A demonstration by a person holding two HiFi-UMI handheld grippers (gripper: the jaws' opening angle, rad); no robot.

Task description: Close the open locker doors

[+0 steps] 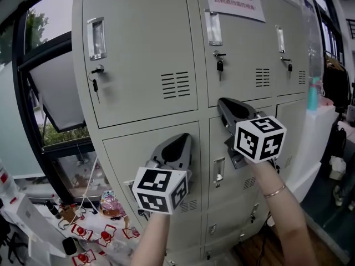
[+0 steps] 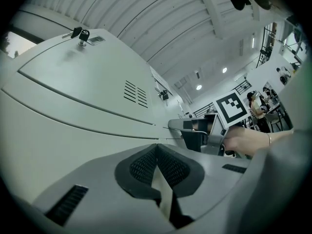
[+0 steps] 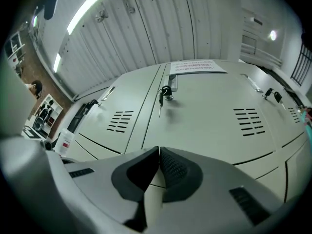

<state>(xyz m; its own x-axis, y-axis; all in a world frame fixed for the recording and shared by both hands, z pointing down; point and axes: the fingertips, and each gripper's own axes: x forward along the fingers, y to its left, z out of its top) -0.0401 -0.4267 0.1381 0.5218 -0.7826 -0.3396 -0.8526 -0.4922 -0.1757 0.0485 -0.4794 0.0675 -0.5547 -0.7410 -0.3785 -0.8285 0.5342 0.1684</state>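
Both grippers are clenched on nothing: the right gripper (image 1: 224, 102) noses at the top left corner of the lower middle door (image 1: 233, 195), while the left gripper (image 1: 186, 139) sits just left of it, against the lower left door (image 1: 125, 159). Each door lies straight ahead on the far side of the tips, so the push goes straight in. The right gripper is nearer the middle door, though I can't tell whether that door is ajar.

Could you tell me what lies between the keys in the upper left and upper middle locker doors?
In the head view, vent slots and the door seam lie between the left key and the middle key.
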